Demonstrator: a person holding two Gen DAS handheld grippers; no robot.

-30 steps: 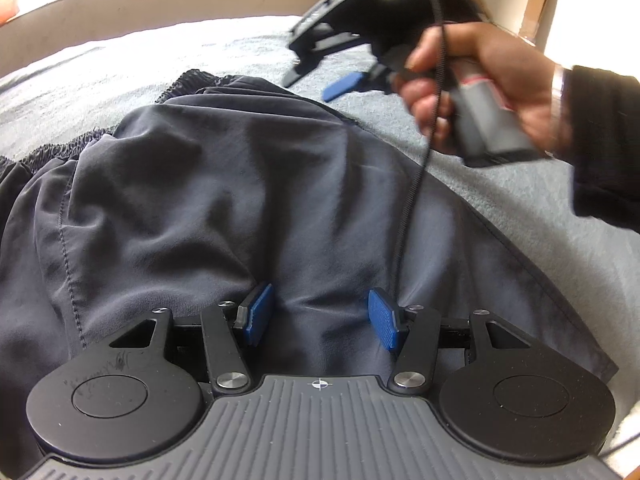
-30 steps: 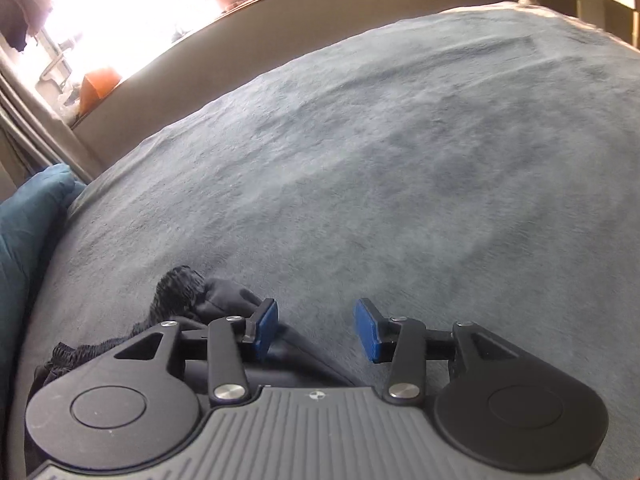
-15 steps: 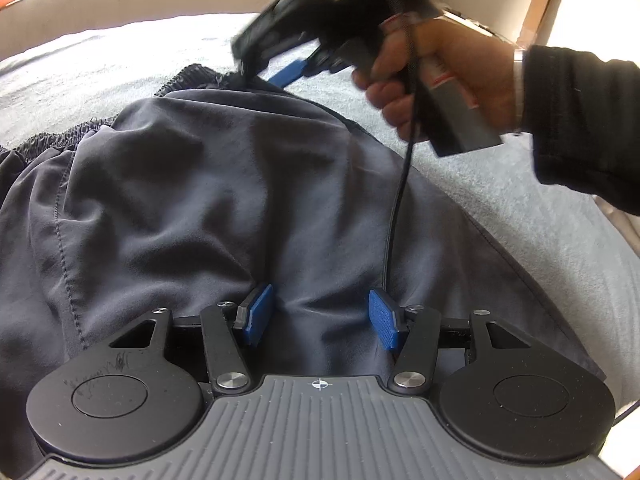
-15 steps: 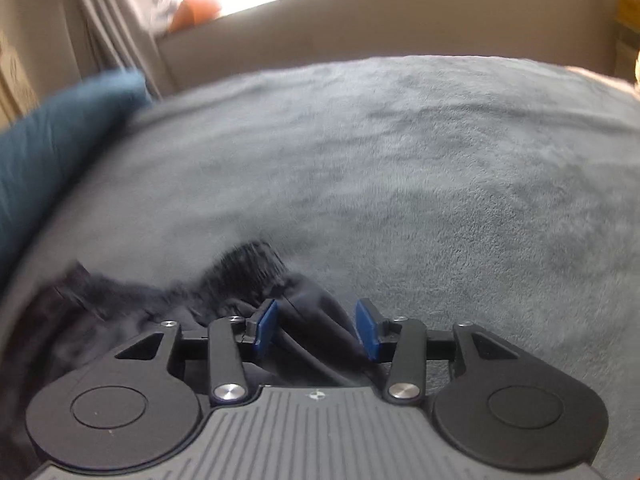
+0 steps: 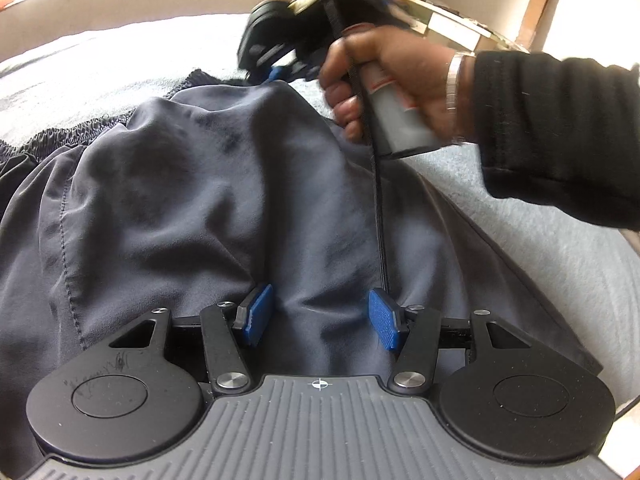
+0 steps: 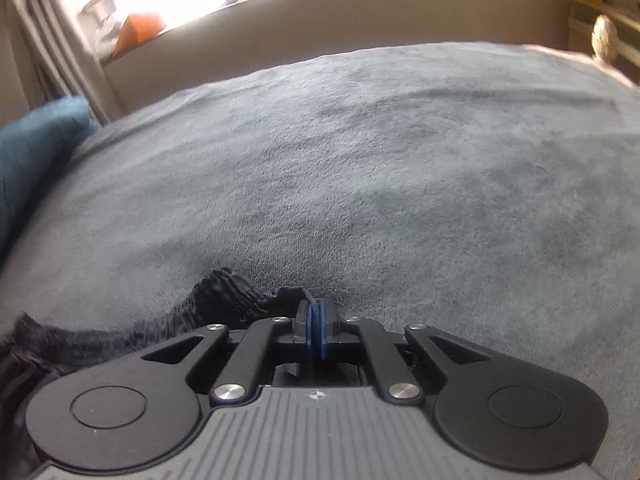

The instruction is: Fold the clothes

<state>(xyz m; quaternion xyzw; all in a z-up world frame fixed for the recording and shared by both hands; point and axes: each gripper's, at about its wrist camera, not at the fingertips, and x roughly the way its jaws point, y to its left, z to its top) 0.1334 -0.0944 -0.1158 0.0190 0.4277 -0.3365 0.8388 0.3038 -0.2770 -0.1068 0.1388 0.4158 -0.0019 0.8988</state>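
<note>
Two grippers: right gripper [image 6: 316, 334] pinching shorts [image 5: 208, 208], left gripper [image 5: 320, 316] astride.

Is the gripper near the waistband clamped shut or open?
Shut: the right gripper has its blue pads pressed together on the dark grey shorts.

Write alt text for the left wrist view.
The open left claw rests on dark grey shorts spread over a grey blanket. Beyond, a hand in a black sleeve holds the right claw at the shorts' raised far edge.
</note>
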